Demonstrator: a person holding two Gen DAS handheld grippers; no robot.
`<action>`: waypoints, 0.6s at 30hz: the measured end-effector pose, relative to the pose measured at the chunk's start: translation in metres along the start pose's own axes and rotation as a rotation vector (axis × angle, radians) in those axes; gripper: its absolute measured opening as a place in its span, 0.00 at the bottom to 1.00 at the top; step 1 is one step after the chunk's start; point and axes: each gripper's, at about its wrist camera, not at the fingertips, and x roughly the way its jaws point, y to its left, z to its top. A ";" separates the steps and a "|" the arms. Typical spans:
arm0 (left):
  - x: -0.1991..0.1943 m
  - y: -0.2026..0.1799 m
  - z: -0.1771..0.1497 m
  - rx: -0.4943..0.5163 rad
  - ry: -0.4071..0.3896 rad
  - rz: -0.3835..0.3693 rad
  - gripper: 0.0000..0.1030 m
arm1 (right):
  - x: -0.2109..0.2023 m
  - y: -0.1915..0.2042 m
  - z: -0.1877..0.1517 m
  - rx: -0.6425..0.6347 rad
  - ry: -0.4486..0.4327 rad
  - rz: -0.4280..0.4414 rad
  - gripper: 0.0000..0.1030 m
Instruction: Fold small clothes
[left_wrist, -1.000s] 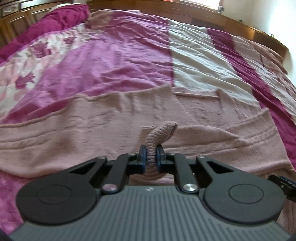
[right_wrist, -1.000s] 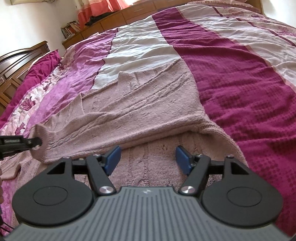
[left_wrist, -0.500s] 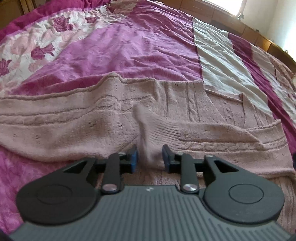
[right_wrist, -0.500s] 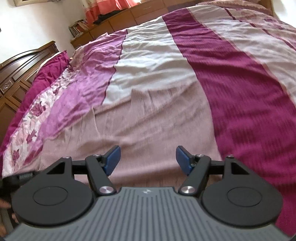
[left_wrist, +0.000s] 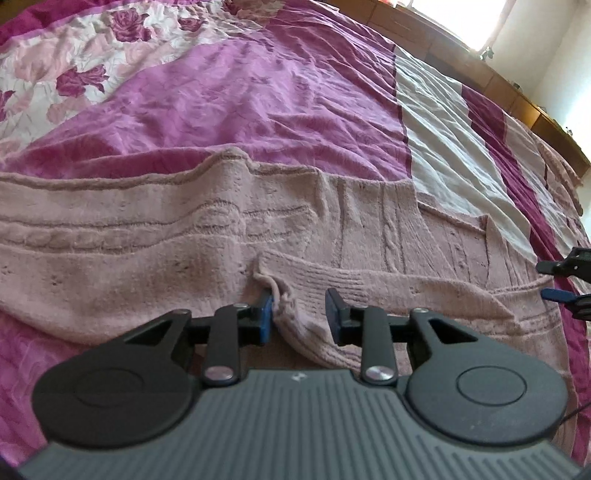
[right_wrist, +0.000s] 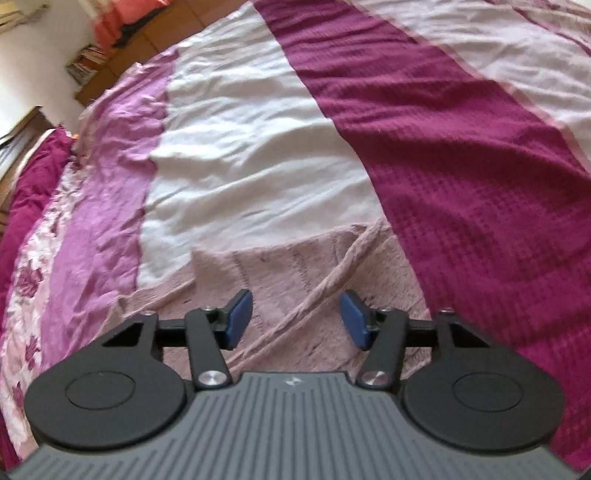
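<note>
Folding the sleeve (left_wrist: 332, 291) over the sweater (left_wrist: 129, 251): left gripper (left_wrist: 299, 314) narrowly open around it, right gripper (right_wrist: 295, 317) closing, empty; next, grasp the far edge.

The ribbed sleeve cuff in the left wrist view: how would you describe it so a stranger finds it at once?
On the striped bedspread lies a dusty-pink knitted sweater. Its sleeve cuff lies on the sweater, between the open fingers of the left gripper. Fine ribbing and a curled edge set it apart from the cable-patterned knit around it.

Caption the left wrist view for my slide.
Left hand-held gripper open over a ribbed cuff of the pink knit sweater on the striped bedspread.
</note>
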 end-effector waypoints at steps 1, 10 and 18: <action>0.001 0.001 0.000 -0.003 0.000 0.000 0.31 | 0.004 0.001 0.002 -0.001 0.008 -0.011 0.54; 0.003 -0.002 -0.001 0.022 -0.011 0.011 0.31 | 0.034 0.023 0.009 -0.078 0.106 -0.175 0.26; -0.006 -0.011 -0.003 0.111 -0.069 -0.035 0.10 | 0.013 0.014 0.007 -0.069 0.029 -0.144 0.02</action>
